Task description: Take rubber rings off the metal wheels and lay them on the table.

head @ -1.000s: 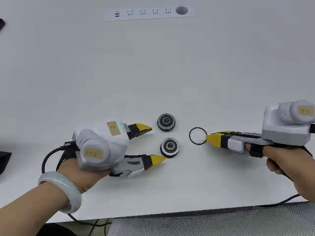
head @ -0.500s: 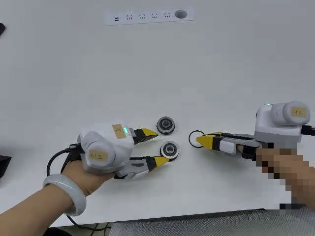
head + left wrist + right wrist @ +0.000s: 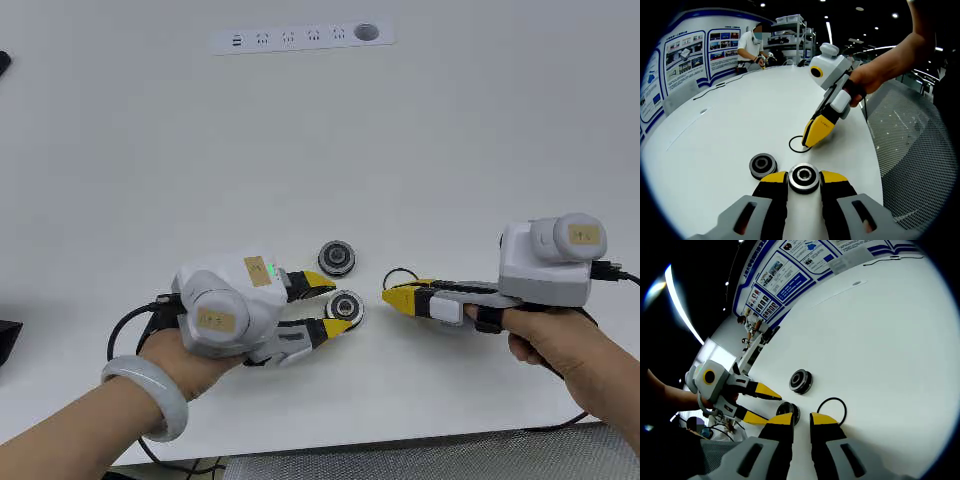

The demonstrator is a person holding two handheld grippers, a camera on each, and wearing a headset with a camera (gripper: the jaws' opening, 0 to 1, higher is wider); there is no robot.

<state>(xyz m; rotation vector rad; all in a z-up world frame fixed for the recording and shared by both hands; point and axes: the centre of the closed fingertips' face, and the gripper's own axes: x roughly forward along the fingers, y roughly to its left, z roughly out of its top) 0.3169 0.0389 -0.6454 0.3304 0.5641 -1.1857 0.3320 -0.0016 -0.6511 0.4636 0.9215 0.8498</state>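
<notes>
**Left jaws around a wheel, right jaws tip-down at the loose ring**

Left gripper (image 3: 803, 176): jaws spread, one yellow tip on each side of the near metal wheel (image 3: 803, 178). The tips sit hard against its dark rim in the left gripper view. Cannot tell if they actually squeeze it. In the head view the same wheel (image 3: 346, 306) sits right between the tips of the left gripper (image 3: 333, 304), flat on the worktop (image 3: 450, 150).

Right gripper (image 3: 800, 418): jaws nearly pressed together, with a thin slit in its own view and nothing between them. The loose rubber ring (image 3: 832, 398) lies flat, just ahead of the right-hand jaw tip. In the left gripper view the tip of the right gripper (image 3: 810, 140) comes down at the ring's (image 3: 790, 144) edge; contact unclear.

The second metal wheel (image 3: 337, 257) is free, just beyond the first toward the far edge and apart from both grippers. Wheels and ring sit mid-width, nearer the near edge. A power strip (image 3: 300, 37) lies along the far edge.
</notes>
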